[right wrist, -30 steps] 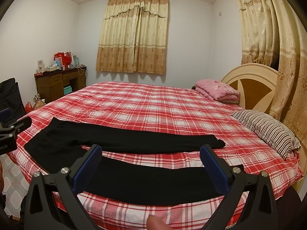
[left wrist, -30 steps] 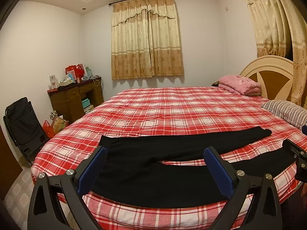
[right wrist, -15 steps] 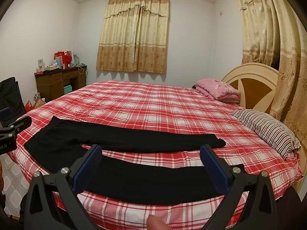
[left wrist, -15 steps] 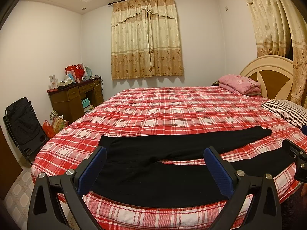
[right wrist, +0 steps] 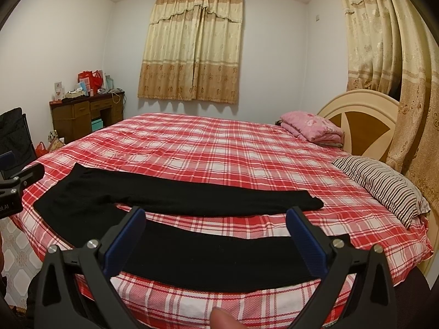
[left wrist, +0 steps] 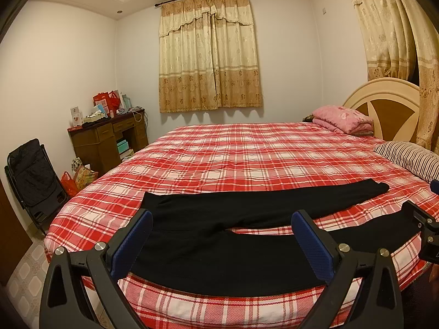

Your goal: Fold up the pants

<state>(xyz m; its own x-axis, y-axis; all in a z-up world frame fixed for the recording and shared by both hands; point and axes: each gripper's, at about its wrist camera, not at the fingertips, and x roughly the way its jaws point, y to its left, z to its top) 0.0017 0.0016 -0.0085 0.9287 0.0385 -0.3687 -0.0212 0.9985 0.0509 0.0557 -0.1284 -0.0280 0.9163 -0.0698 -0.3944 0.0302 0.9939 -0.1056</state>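
Black pants (left wrist: 219,246) lie flat on the near edge of the red plaid bed (left wrist: 247,159), waist at the left, two legs spread apart toward the right; they also show in the right wrist view (right wrist: 214,257). My left gripper (left wrist: 222,235) is open and empty, held in front of the waist end. My right gripper (right wrist: 214,233) is open and empty, held in front of the near leg. Each gripper shows at the edge of the other's view, the right one (left wrist: 422,233) and the left one (right wrist: 13,189).
A striped pillow (right wrist: 384,183) and a folded pink blanket (right wrist: 312,127) lie by the headboard (right wrist: 362,120) at the right. A wooden desk (left wrist: 109,139) and a black folding chair (left wrist: 33,175) stand at the left wall. Curtains (right wrist: 384,82) hang right.
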